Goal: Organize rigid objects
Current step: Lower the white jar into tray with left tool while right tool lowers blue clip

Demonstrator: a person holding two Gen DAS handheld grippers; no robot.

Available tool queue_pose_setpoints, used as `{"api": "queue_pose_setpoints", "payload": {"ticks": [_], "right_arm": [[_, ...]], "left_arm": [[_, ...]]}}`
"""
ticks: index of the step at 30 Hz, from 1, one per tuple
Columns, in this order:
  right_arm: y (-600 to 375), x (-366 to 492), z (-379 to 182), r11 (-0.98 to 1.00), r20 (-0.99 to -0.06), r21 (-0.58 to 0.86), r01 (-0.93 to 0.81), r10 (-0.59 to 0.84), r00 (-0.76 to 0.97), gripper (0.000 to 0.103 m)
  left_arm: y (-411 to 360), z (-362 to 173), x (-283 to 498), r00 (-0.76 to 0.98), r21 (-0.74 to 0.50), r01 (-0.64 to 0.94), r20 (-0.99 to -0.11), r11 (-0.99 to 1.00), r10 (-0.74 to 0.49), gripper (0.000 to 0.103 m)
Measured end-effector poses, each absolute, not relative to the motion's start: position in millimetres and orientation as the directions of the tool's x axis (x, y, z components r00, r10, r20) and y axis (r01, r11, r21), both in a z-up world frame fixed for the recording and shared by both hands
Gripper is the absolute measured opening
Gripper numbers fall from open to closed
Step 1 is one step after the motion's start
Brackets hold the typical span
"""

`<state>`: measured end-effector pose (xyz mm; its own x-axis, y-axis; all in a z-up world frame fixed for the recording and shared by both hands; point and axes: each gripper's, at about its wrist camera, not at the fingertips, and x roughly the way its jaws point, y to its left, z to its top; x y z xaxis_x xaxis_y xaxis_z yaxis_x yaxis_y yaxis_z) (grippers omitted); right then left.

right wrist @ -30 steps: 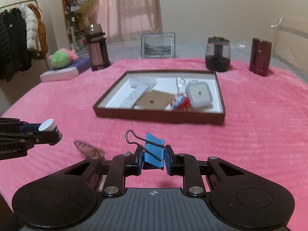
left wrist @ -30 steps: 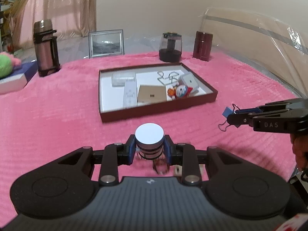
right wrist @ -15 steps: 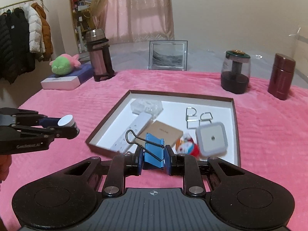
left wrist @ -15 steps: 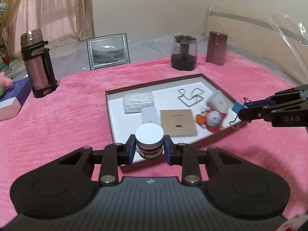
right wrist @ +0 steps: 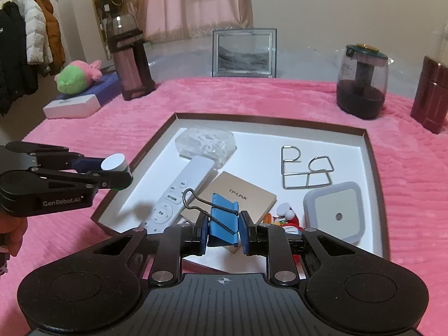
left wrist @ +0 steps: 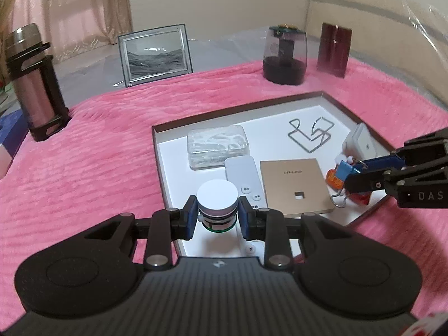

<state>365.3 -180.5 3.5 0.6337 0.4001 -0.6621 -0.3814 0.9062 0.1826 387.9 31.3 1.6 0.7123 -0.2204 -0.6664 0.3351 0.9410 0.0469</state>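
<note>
My left gripper [left wrist: 217,215] is shut on a small round jar with a white lid [left wrist: 217,198], held above the near left corner of the brown tray [left wrist: 240,108]. My right gripper [right wrist: 223,231] is shut on a blue binder clip [right wrist: 223,218], over the tray's near edge. In the tray [right wrist: 268,119] lie a white remote [right wrist: 179,193], a tan TP-LINK box [right wrist: 240,196], a clear plastic case [right wrist: 205,142], a wire puzzle [right wrist: 306,172], a square white night light [right wrist: 334,212] and a small red toy [right wrist: 285,217].
A pink blanket [left wrist: 84,154] covers the surface. Behind the tray stand a thermos [left wrist: 32,84], a framed picture [left wrist: 155,54], a dark glass jar [left wrist: 285,56] and a maroon canister [left wrist: 334,49]. A plush toy [right wrist: 77,75] on boxes lies far left.
Both grippers have moved forward from the bare blanket to over the tray, carrying the jar and the binder clip. The tray has grown much nearer in both views.
</note>
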Motion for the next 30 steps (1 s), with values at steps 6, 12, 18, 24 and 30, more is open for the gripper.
{"api": "queue_pose_setpoints", "payload": {"ticks": [6, 12, 18, 24, 30], "right_arm": [[-173.1, 373.1, -6.0, 0.902, -0.673, 0.182, -0.391, 0.404, 0.620, 0.019], [-167.3, 376.6, -11.5, 0.899, -0.680, 0.183, -0.399, 0.409, 0.608, 0.019], [-163.3, 377.7, -13.7, 0.896, -0.685, 0.185, -0.404, 0.412, 0.600, 0.019], [-159.0, 378.0, -12.6, 0.894, -0.687, 0.188, -0.408, 0.416, 0.595, 0.019], [-152.5, 377.7, -13.0, 0.893, -0.691, 0.182, -0.411, 0.414, 0.593, 0.019]], "left_arm": [[27.6, -11.6, 396.2, 0.702, 0.073, 0.350, -0.681, 0.934, -0.210, 0.026], [28.0, -20.6, 400.1, 0.694, 0.082, 0.345, -0.692, 0.935, -0.196, 0.026], [33.6, -15.7, 395.9, 0.718, 0.076, 0.322, -0.669, 0.944, -0.191, 0.030], [40.3, -3.5, 388.1, 0.727, 0.062, 0.317, -0.656, 0.946, -0.201, 0.030], [43.9, 1.1, 380.2, 0.724, 0.041, 0.315, -0.657, 0.948, -0.212, 0.030]]}}
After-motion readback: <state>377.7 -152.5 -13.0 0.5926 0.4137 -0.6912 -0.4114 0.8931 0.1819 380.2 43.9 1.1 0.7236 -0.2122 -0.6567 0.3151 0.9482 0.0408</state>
